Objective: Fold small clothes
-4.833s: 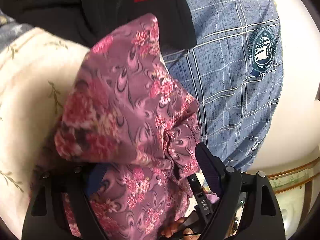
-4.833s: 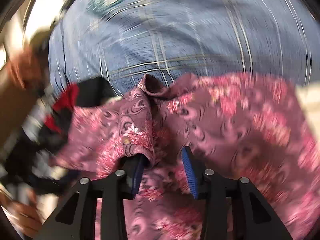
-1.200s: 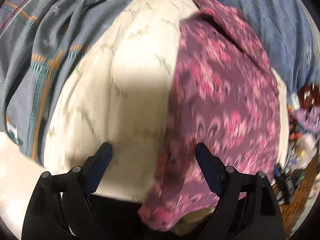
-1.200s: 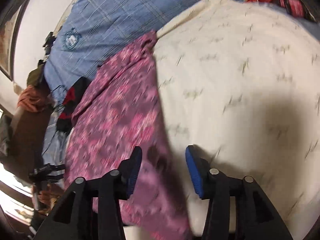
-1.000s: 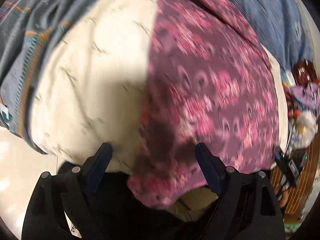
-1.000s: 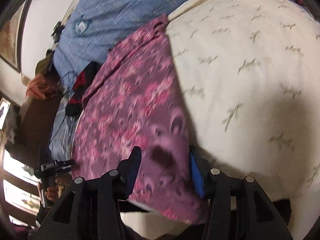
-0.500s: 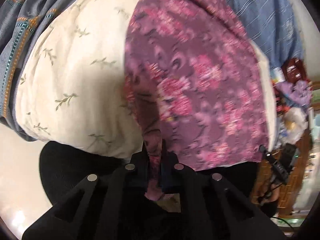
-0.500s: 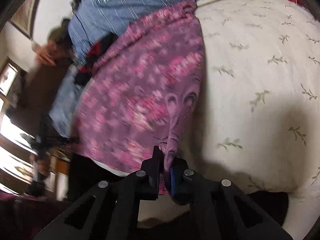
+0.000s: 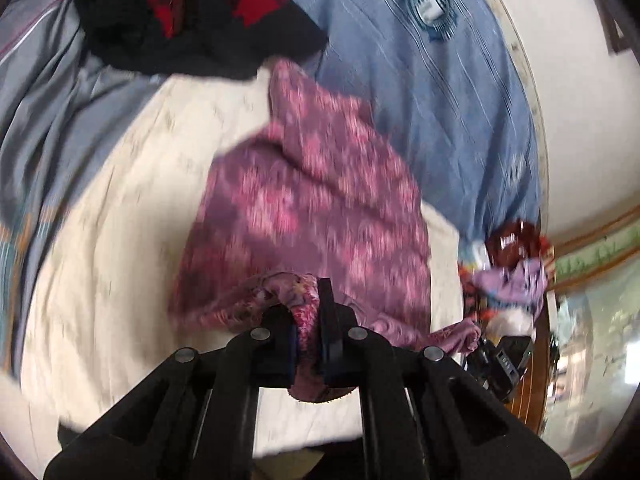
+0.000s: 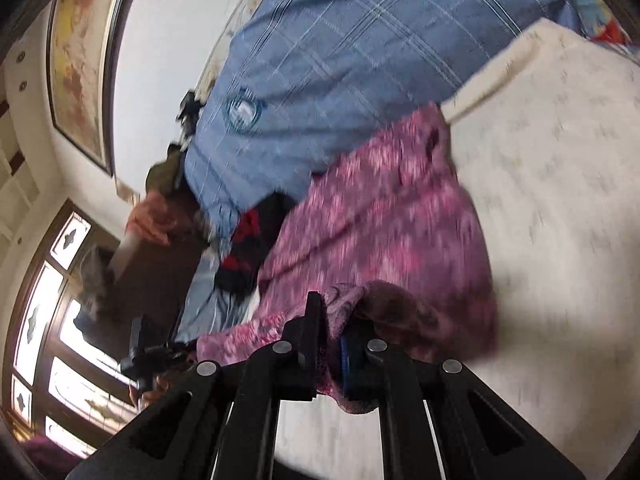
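Note:
A purple garment with pink flowers (image 9: 320,200) lies on a cream leaf-print cushion (image 9: 120,220). My left gripper (image 9: 307,328) is shut on the near hem at one corner, and the cloth bunches between its pads. In the right wrist view the same floral garment (image 10: 380,220) rises off the cream cushion (image 10: 560,200). My right gripper (image 10: 332,340) is shut on the other near corner. Both held corners are lifted and the near edge curls over toward the far end. Both views are blurred by motion.
A blue checked cloth with a round badge (image 9: 420,60) lies behind the garment. A black and red garment (image 9: 192,20) and a grey striped cloth (image 9: 48,100) sit at the far left. Clutter (image 9: 508,264) is at the right edge. A window (image 10: 60,320) and a framed picture (image 10: 80,60) are on the wall.
Both grippers went from open beside the near hem to shut on it. They then rose and carried the hem up and forward, so the garment's near part now folds over.

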{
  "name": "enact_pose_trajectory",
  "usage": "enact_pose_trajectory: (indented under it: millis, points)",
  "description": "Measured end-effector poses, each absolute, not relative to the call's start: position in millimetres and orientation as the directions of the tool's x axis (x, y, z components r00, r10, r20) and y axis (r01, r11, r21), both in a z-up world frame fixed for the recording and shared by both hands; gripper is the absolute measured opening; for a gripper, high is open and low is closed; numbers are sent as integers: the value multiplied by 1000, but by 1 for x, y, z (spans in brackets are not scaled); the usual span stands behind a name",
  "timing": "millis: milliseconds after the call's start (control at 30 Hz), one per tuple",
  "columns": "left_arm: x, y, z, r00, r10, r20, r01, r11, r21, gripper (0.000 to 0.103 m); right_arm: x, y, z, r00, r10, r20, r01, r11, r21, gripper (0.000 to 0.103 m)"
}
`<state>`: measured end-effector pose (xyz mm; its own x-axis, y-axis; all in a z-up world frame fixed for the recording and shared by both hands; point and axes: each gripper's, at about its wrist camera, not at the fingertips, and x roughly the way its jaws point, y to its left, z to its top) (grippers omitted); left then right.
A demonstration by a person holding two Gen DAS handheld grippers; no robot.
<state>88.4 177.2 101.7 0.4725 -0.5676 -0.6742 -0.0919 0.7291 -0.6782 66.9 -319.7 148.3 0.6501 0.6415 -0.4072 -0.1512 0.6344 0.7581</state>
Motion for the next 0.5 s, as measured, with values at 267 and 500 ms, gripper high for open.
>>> enact_pose_trajectory:
  millis: [267,500]
  points:
    - [197,173,103,527,-557,-642,-121,698,-706,6,172,-327,133,699,595,-397,-85,620,780,7]
    - [290,169,83,531,-553,-642,-187,662,-726,6,250,-345,109,727,566,-389,12,556,831,7]
